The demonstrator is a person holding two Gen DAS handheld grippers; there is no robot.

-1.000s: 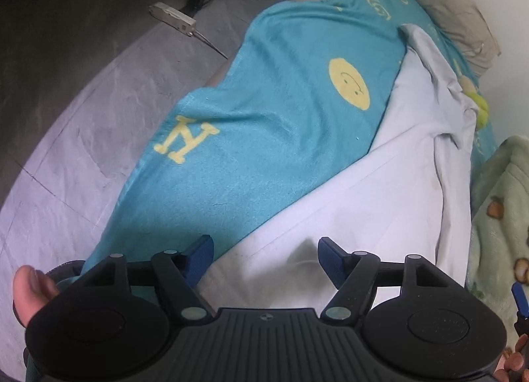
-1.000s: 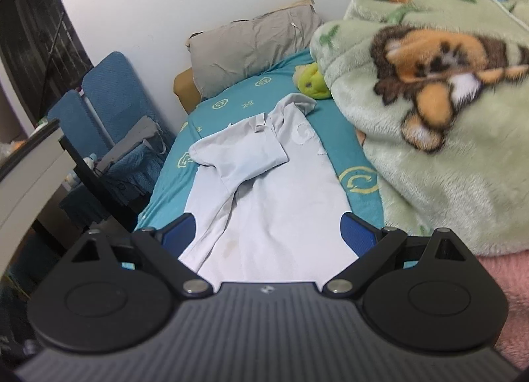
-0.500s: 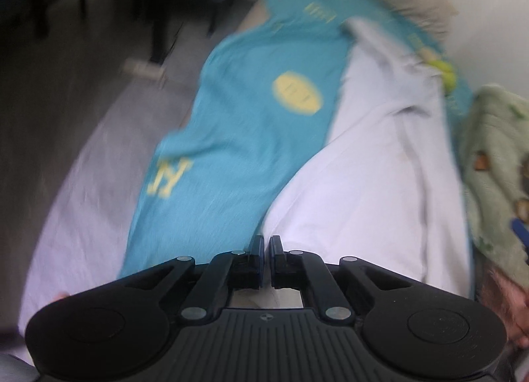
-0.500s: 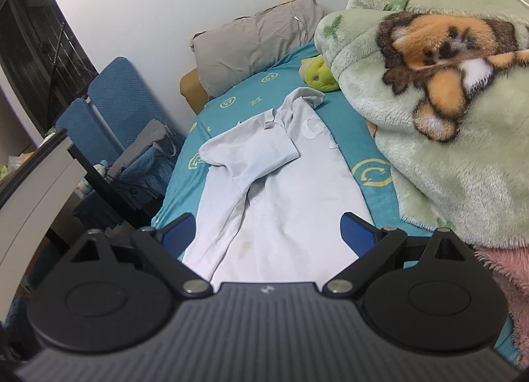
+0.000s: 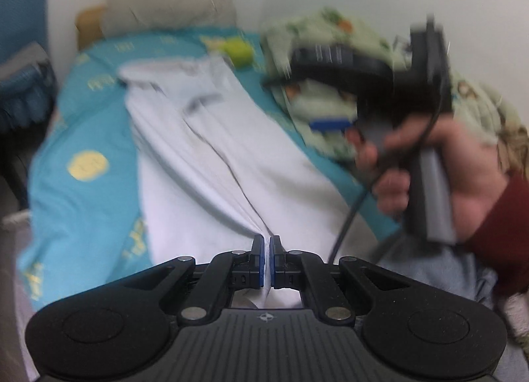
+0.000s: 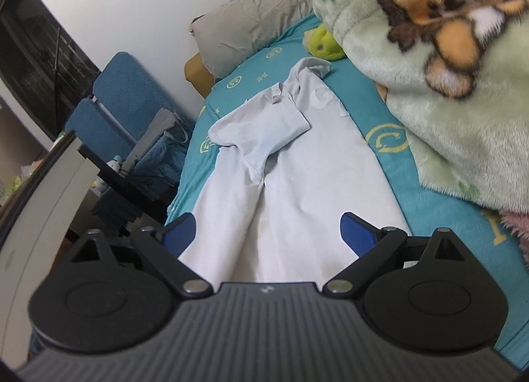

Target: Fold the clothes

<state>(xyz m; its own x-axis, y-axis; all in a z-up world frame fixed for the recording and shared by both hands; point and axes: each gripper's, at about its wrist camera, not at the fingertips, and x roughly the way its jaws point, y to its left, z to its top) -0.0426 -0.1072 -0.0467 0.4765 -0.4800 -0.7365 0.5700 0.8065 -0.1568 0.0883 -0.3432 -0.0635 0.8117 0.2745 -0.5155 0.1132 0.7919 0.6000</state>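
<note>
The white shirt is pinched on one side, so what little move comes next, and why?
Probably close the right gripper on the near hem. Its jaws are open over the white shirt, while the left gripper already pinches a fold of it, so both corners could lift together.

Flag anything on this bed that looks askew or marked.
The white shirt lies slanted across the teal sheet, one sleeve folded over its chest. Faint yellowish stains show near its lower hem.
</note>
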